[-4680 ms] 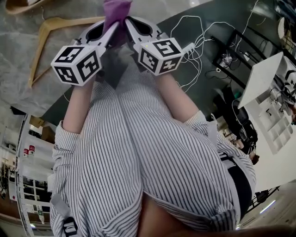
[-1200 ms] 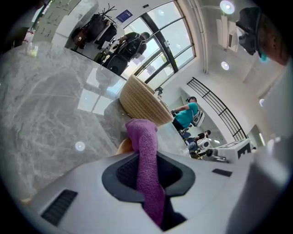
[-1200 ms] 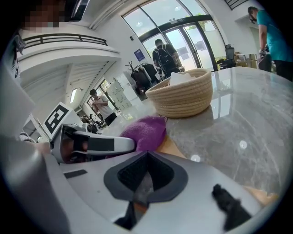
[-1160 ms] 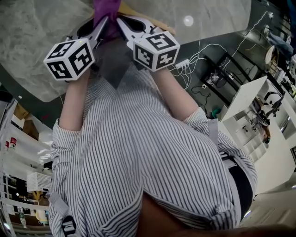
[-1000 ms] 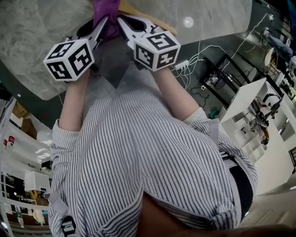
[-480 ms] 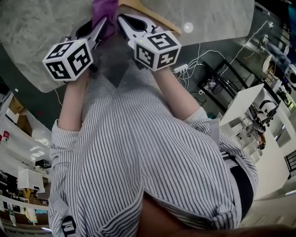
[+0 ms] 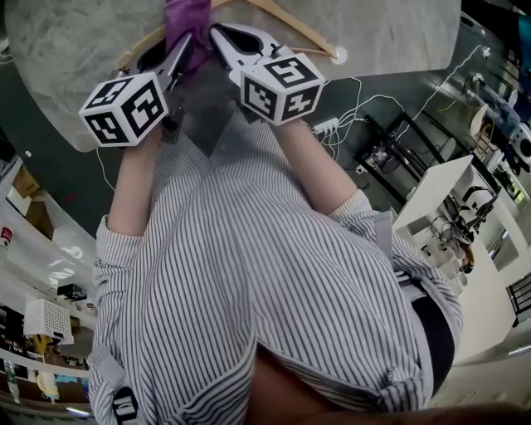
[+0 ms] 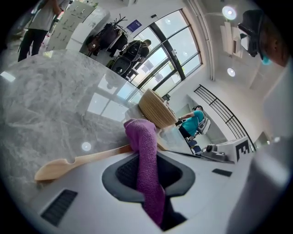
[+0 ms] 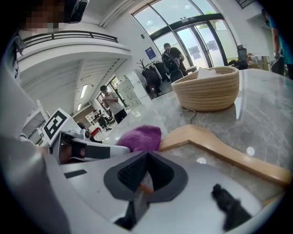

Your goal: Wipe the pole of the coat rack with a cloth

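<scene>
A purple cloth [image 8: 145, 164] hangs pinched between the pads of my left gripper [image 8: 147, 160], which is shut on it. In the head view the cloth [image 7: 187, 18] sticks up at the top edge, with the left gripper [image 7: 184, 43] and the right gripper [image 7: 217, 35] side by side, tips nearly touching. My right gripper [image 9: 147, 155] is shut with nothing between its pads; the cloth [image 9: 139, 137] lies just beyond its tip to the left. No coat rack pole shows in any view.
A wooden hanger [image 9: 219, 153] lies on the grey marble table [image 8: 41, 105] just past both grippers. A woven basket [image 9: 208, 89] stands farther back. The person's striped shirt [image 7: 249, 274] fills the head view; cables and white shelving [image 7: 448, 199] are on the floor at right.
Both grippers have stayed together, the left still on the cloth. The head view has drifted, so more of the hanger and the table's edge now show behind the grippers.
</scene>
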